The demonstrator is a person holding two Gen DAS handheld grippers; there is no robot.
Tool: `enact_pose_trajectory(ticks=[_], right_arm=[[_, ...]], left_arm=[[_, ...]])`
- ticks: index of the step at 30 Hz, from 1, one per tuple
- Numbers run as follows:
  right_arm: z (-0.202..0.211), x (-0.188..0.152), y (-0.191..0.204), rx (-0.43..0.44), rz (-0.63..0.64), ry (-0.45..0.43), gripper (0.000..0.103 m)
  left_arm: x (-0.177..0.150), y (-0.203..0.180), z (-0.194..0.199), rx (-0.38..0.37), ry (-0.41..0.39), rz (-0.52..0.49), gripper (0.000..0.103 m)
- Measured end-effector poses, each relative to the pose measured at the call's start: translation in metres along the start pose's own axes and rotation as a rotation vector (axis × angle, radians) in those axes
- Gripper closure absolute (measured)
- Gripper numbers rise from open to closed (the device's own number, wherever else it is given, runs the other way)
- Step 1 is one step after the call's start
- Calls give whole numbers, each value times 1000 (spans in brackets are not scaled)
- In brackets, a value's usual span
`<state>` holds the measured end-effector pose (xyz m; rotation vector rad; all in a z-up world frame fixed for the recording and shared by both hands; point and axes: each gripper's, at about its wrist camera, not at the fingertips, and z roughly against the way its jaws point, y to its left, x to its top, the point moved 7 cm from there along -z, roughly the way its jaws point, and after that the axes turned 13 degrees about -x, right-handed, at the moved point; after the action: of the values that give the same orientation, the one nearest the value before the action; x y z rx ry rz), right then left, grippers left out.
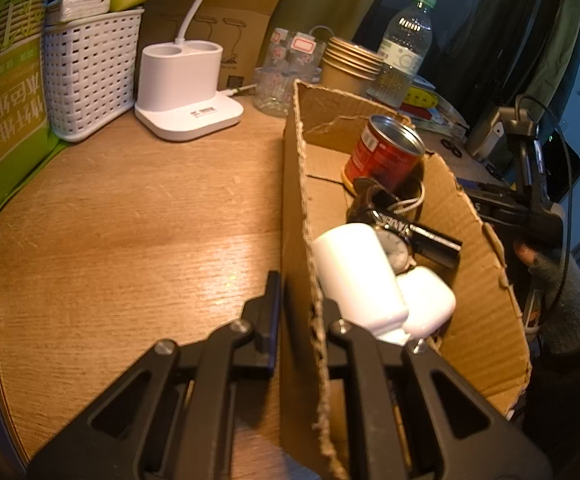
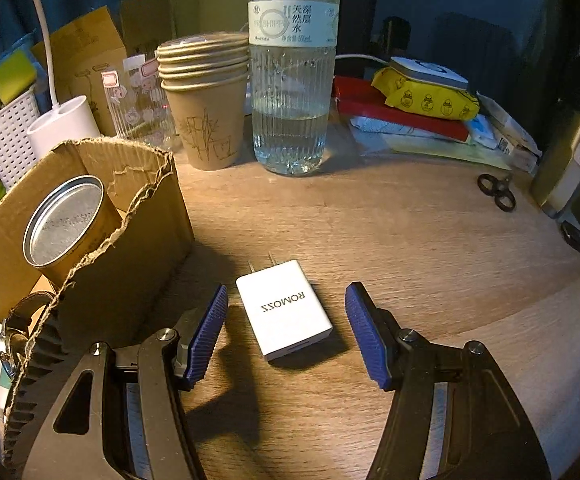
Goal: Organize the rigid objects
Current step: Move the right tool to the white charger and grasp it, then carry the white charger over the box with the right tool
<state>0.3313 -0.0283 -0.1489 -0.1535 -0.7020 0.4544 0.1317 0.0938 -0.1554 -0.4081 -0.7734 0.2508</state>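
Observation:
My left gripper point(image 1: 300, 312) is shut on the near wall of a torn cardboard box point(image 1: 478, 280), one finger outside and one inside. Inside the box are a red tin can point(image 1: 386, 156), a wristwatch point(image 1: 396, 250), a black stick-like item point(image 1: 436, 242), a white bottle point(image 1: 354, 272) and a white earbud case point(image 1: 426, 300). On the wooden table to the right of the box lies a white ROMOZZ charger plug point(image 2: 283, 308). My right gripper point(image 2: 285, 298) is open, its blue pads point(image 2: 209, 332) standing either side of the charger without touching it.
Behind the charger stand a water bottle point(image 2: 292, 80), stacked paper cups point(image 2: 205, 96) and a clear glass point(image 2: 133, 100). A white lamp base point(image 1: 185, 92) and white basket point(image 1: 89, 68) sit at the back left. Books and a yellow pack point(image 2: 426, 96) lie at the right, with black scissors point(image 2: 498, 192).

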Motion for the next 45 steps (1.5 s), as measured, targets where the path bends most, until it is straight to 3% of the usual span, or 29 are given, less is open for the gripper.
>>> enact_pose_trajectory(ticks=[2, 5, 12, 34, 45], right_arm=[[1, 0, 0, -3, 0, -4, 41], [0, -1, 1, -7, 7, 5, 56], [5, 0, -1, -17, 8, -13, 62], [77, 24, -6, -10, -29, -190, 65], [129, 36, 24, 37, 21, -291, 65]], left_arm=[[0, 0, 0, 0, 0, 0, 93], [0, 0, 0, 0, 0, 0, 93], [0, 0, 0, 0, 0, 0, 93], [0, 0, 0, 0, 0, 0, 93], [0, -1, 0, 0, 0, 0, 93]])
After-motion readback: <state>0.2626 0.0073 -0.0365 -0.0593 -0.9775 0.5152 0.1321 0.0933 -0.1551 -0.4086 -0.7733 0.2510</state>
